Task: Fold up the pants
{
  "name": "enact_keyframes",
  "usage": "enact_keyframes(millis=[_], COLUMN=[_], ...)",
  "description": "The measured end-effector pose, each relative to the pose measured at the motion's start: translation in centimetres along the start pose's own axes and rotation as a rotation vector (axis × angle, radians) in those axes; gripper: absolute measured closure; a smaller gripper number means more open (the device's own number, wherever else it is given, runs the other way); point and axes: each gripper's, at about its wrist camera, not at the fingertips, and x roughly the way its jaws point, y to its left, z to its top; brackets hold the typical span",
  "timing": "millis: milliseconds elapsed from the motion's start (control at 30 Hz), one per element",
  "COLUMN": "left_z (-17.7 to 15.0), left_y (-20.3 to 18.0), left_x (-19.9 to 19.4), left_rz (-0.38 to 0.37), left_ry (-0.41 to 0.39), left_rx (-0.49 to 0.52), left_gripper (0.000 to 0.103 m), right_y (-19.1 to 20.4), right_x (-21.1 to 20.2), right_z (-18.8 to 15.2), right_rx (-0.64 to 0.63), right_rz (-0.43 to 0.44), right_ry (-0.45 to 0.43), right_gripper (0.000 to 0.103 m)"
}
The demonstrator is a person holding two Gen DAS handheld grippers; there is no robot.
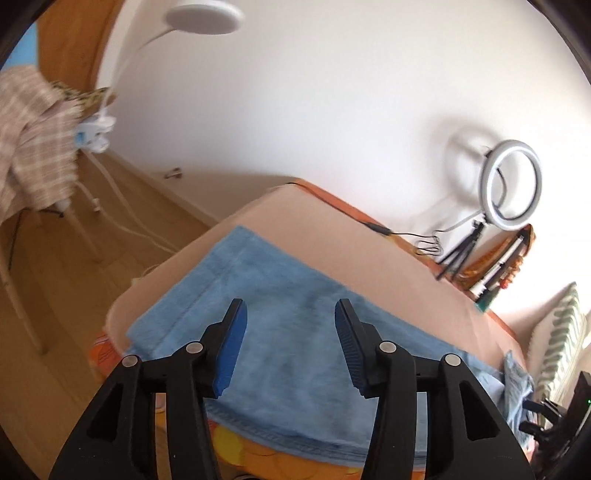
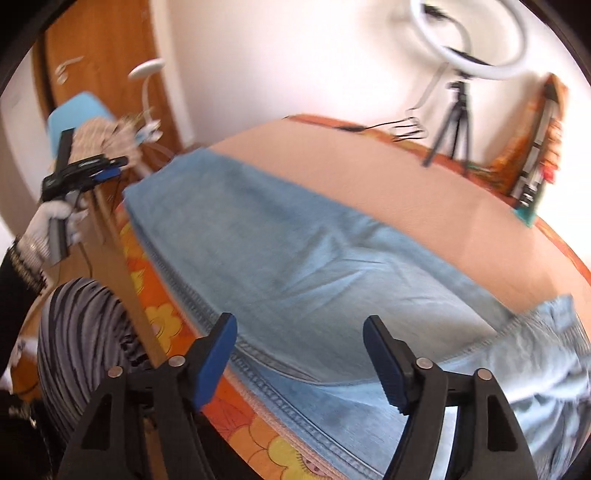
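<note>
Light blue denim pants lie flat across a pink board on a table with an orange flowered cloth. In the right wrist view the pants stretch from the far left leg end to the waist at the right edge. My left gripper is open and empty, above the leg end of the pants. My right gripper is open and empty, above the near seam around the middle of the pants. The left gripper also shows in the right wrist view, off the table's left end.
A ring light on a tripod stands at the back right, also in the right wrist view, with a black cable beside it. A white lamp and a chair with a checked cloth stand left. The person's striped leg is at the table's near left.
</note>
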Motion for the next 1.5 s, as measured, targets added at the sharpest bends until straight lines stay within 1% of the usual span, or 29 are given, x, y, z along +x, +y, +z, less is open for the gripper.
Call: enact_keyframes(millis=[67,200,300,400,500,533,567,633,700,767,800,900,1000,1100,1233,1300,1400,1433,1467,1500], left_z=[1.0,2.3,2.5,1.9,0.3,-0.5,-1.3,-2.9,-4.9,-6.9,-8.4,-12.3,-15.3,-17.2,-18.5,-19.1,-19.6,-19.6,-19.6,-19.6], left_y=[-3.1,-10.3,-15.6,-20.9,-26.5,-28.5,-30.3,-33.6,-36.7,-39.4,-40.5,-43.1,-45.1,-46.2,-46.7,-47.2,-47.8,-48.0,-48.1,-48.3], left_x=[0.4,2.2,4.4,7.1,9.2,10.0,10.6,11.7,13.2,14.7,15.6,17.4,19.3,21.7,24.4,25.0,25.4,25.4,25.4,25.5], left_rz=[-0.075,-0.216,-0.292,-0.349,-0.401,-0.432,-0.471,-0.52,-0.577,-0.626,-0.648,-0.667,-0.662,-0.65,-0.641,-0.645,-0.664,-0.671,-0.675,-0.679], left_ry=[0.017,0.071,0.117,0.171,0.225,0.254,0.286,0.335,0.41,0.494,0.536,0.621,0.677,0.73,0.798,0.811,0.818,0.814,0.804,0.794], left_rx=[0.052,0.184,0.266,0.318,0.394,0.411,0.422,0.432,0.421,0.386,0.376,0.373,0.384,0.36,0.302,0.298,0.273,0.268,0.265,0.262], left_gripper=[0.05,0.049,0.049,0.049,0.049,0.048,0.044,0.042,0.042,0.042,0.042,0.042,0.042,0.042,0.042,0.042,0.042,0.042,0.044,0.044], right_y=[-0.9,-2.6,-4.4,-6.7,-9.0,-9.8,-10.7,-12.4,-14.1,-15.9,-16.8,-19.5,-21.5,-22.6,-23.7,-24.1,-24.3,-24.4,-24.5,-24.6], right_x=[-1.3,-4.4,-6.5,-8.0,-9.4,-9.8,-10.2,-10.9,-11.8,-12.5,-12.8,-13.7,-14.5,-15.1,-15.6,-16.1,-16.8,-16.9,-17.0,-17.1], right_z=[-0.5,-1.7,-2.9,-4.4,-5.9,-6.4,-6.9,-7.8,-8.7,-9.6,-10.0,-11.3,-12.7,-13.6,-14.4,-14.8,-15.2,-15.3,-15.5,-15.7], right_rx=[0.046,0.122,0.185,0.244,0.311,0.331,0.35,0.383,0.419,0.465,0.488,0.56,0.626,0.664,0.7,0.719,0.729,0.73,0.735,0.745], right_rz=[-0.047,-0.143,-0.192,-0.252,-0.285,-0.289,-0.295,-0.327,-0.361,-0.373,-0.373,-0.373,-0.355,-0.336,-0.349,-0.35,-0.374,-0.384,-0.393,-0.397], right_ry=[-0.028,-0.089,-0.122,-0.137,-0.148,-0.15,-0.152,-0.152,-0.15,-0.15,-0.156,-0.171,-0.194,-0.207,-0.209,-0.217,-0.228,-0.227,-0.225,-0.224], right_gripper=[0.022,0.016,0.013,0.01,0.009,0.009,0.009,0.009,0.009,0.009,0.009,0.012,0.013,0.015,0.015,0.017,0.02,0.021,0.024,0.027])
